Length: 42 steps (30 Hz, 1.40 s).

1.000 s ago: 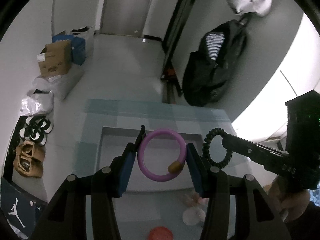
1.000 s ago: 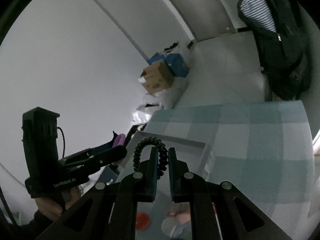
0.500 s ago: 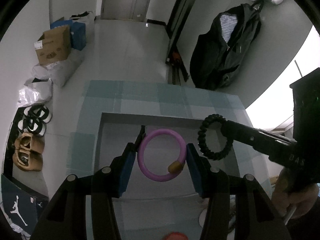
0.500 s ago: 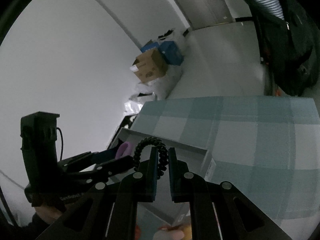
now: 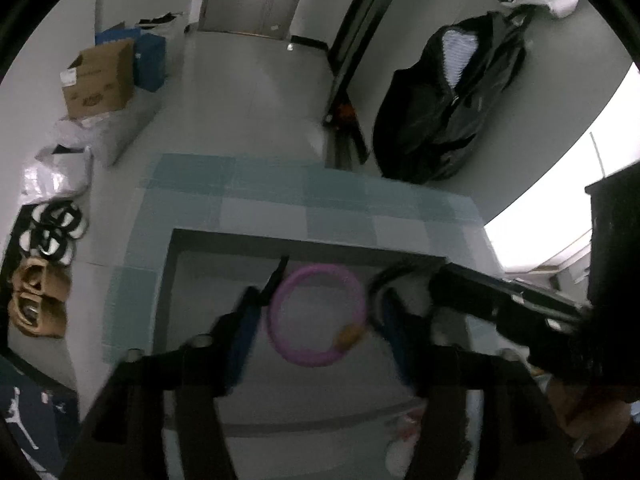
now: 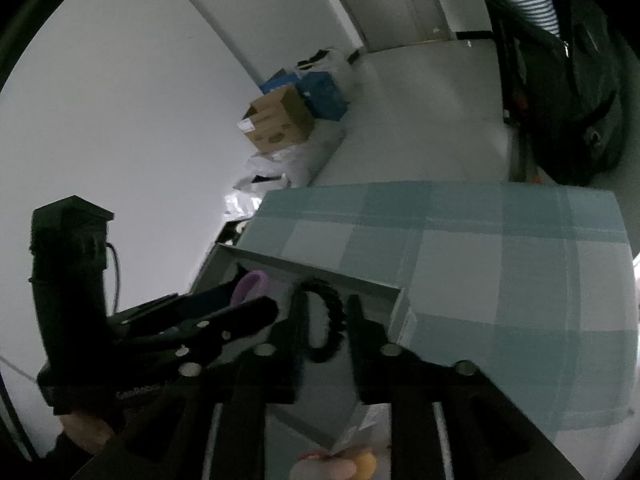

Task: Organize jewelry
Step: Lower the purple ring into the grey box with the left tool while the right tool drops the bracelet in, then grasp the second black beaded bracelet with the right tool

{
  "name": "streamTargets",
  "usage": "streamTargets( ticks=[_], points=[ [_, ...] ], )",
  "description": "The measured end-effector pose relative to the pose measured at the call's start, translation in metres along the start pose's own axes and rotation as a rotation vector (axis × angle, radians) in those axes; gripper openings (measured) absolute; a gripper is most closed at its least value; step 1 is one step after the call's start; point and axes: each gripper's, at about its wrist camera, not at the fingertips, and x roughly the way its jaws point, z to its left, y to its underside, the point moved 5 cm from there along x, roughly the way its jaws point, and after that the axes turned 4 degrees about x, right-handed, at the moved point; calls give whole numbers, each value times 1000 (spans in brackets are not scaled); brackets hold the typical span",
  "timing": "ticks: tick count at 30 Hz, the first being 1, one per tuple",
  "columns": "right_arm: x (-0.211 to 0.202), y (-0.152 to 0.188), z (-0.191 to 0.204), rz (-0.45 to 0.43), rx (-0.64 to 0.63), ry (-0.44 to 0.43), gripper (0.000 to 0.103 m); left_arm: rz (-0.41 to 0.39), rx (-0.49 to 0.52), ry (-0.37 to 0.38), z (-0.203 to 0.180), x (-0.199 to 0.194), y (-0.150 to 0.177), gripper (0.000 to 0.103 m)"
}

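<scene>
The purple bangle (image 5: 316, 315) is a smooth, round lilac ring with a small tan bead or clasp at about its 4 o'clock; in the left wrist view it hangs upright between the blue-padded fingers (image 5: 244, 328) of the left gripper (image 5: 318, 320), whose jaws are spread about as wide as the ring, though motion blur hides whether the pads press it. It sits over the open grey tray (image 5: 304, 244), a shallow rectangular box resting on a teal-and-white checked cloth (image 6: 520, 280). The black beaded bracelet (image 6: 328, 320) is a loop of dark, knobbly beads; in the right wrist view it stands between the fingers of the right gripper (image 6: 324, 316), which are parted wider than the loop is thick, so whether it is pinched or loose I cannot tell. Both tools point into the tray from the near edge, the right one entering the left view from 3 o'clock as a long black bar, the left one entering the right view from 9 o'clock with the lilac ring showing at its tip. A cardboard box (image 5: 100, 80) stands on the floor at 10 o'clock and a black bag (image 5: 452, 112) leans against the wall at 1 o'clock.
</scene>
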Motion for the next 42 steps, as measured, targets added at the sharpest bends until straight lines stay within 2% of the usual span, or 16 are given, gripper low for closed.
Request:
streamTargets(
  ticks=[1,2,3,7,11,15,17,20,29,33,42],
  points=[
    [-3,0,1,-10,-8,0,42,-8,-9,9,-1,-2,0,72],
    [-7,1,3,-23,-22,4,53,-20,-13,13,-1,-4,-1,72],
    [-11,1,5,-36,-35,5,55,-25,-10,9,-2,-6,-1,72],
    [-24,3,5,-61,-36,-5,55,-38,-15,-1,-6,-15,-2,72],
    [-45,3,0,-112,-18,-9,58,-92,3,-15,-12,-36,-1,72],
    [-70,7,-4,-175,-2,-14,65,-142,2,-92,-11,-55,7,72],
    [-81,12,-5,-201,14,-33,65,-170,18,-164,-13,-64,14,72],
    [-92,22,-3,-223,9,-35,65,-190,46,-213,-18,-69,20,72],
    [-109,55,10,-231,-89,8,72,-187,87,-322,-25,-79,40,73],
    [-116,66,6,-235,-72,14,77,-196,61,-355,-21,-88,48,73],
    [-118,96,-3,-207,-39,42,84,-169,53,-358,-42,-87,71,74]
  ],
)
